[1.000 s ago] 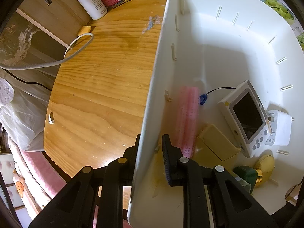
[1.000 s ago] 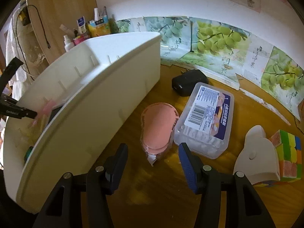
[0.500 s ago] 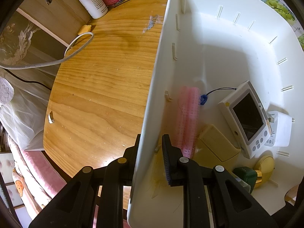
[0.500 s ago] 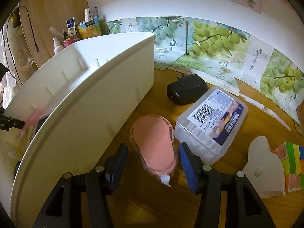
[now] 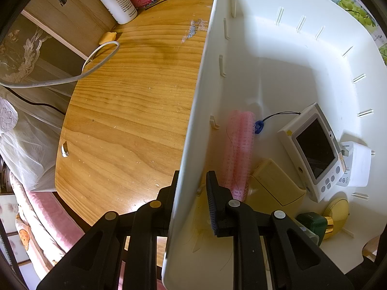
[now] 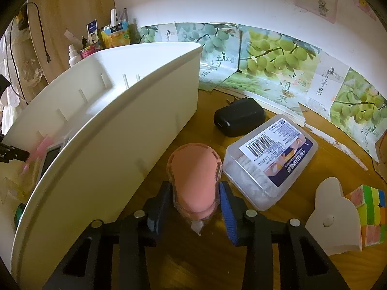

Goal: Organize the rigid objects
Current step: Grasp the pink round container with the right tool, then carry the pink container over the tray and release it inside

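Observation:
My left gripper [image 5: 193, 193] is shut on the near wall of a white storage bin [image 5: 302, 48], one finger outside and one inside. The bin holds a pink hair roller [image 5: 239, 149], a white screen device [image 5: 314, 152], a yellow box [image 5: 273, 186], a white adapter [image 5: 358, 166] and a gold round case [image 5: 336, 215]. In the right wrist view the bin [image 6: 101, 149] stands to the left. My right gripper [image 6: 197, 203] is closed around a clear case holding a pink sponge [image 6: 193, 176], which rests on the wooden table [image 6: 193, 261].
To the right of the pink case lie a clear swab box [image 6: 271, 159], a black charger [image 6: 238, 116], a white heart-shaped piece [image 6: 333, 217] and a colour cube [image 6: 370, 215]. Bottles [image 5: 118, 0] and a white cable [image 5: 79, 75] sit at the table's far left edge [image 5: 63, 149].
My right gripper has moved forward and closed around the pink sponge case, which lay ahead of the open jaws before. My left gripper and the bin have stayed put.

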